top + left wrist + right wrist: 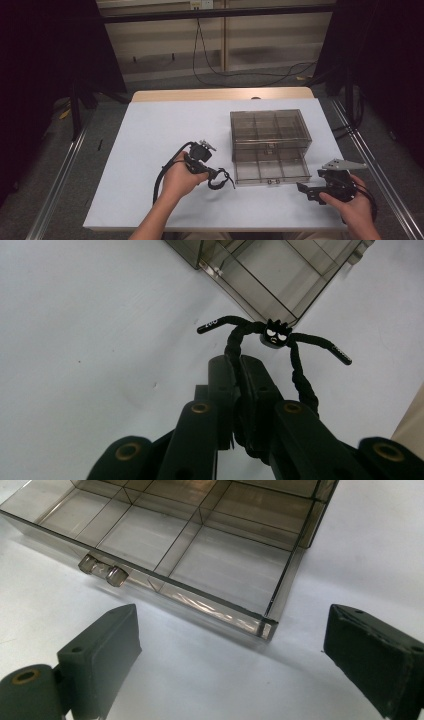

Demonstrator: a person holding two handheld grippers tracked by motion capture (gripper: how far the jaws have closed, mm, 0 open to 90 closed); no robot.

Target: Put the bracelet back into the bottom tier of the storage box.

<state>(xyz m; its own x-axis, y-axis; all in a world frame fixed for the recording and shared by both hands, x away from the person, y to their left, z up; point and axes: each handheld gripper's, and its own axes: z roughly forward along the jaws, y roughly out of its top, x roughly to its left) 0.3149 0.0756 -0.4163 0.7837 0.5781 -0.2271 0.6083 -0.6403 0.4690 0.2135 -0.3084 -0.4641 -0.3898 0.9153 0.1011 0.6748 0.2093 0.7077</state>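
A lab recording bay; black curtains (45, 75) flank the white-topped table (150, 130); behind the table cables (225, 75) trail across the floor; aluminium rails (60, 175) run beside the table.

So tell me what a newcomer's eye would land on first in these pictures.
Probably the black twisted cord toy with a small cartoon face, pinched between the jaws of the left gripper just over the white table. Next, the smoky transparent plastic drawer box at the table's right of centre, its divided drawer pulled out toward the person. The right gripper sits open just off the drawer's front corner.
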